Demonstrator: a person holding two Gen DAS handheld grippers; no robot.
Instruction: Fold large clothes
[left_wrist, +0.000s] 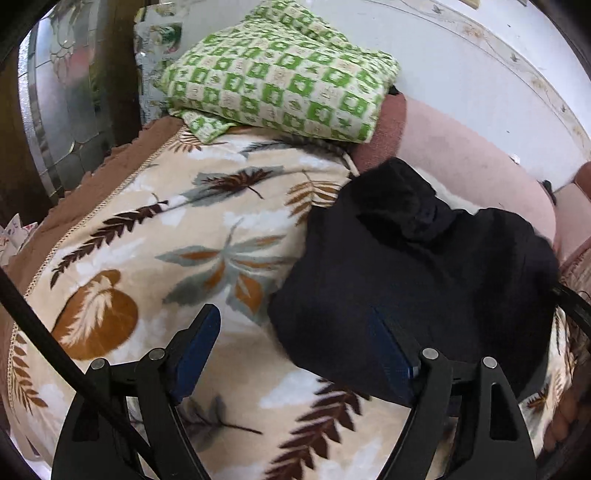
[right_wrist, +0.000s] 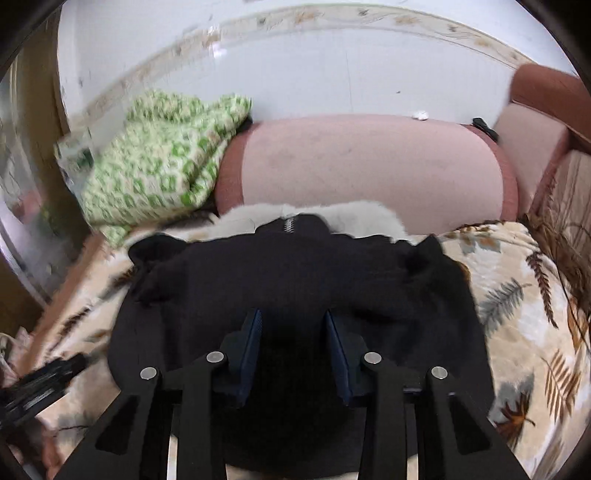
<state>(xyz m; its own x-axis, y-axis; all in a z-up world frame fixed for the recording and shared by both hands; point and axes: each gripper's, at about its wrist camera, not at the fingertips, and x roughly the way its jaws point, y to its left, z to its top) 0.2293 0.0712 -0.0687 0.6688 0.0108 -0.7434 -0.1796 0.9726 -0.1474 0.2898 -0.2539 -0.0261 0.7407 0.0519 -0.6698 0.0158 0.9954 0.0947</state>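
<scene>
Black jacket (right_wrist: 295, 280) lies flat on the leaf-print blanket (left_wrist: 147, 229), collar and white fur trim toward the sofa back, long axis running away from the person. Right gripper (right_wrist: 293, 332) sits dead over its middle, jaws partly apart, nothing pinched. Left gripper (left_wrist: 295, 343) hangs off the jacket's left edge (one finger over cloth, one over blanket), jaws wide, empty. Left is nearer that edge.

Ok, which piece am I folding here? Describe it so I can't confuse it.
Start from the pink sofa back, then drop to the leaf-print blanket covering the seat. The black garment lies there, with white fur trim and a zipper, unlike the green-checked bundle in the corner.
</scene>
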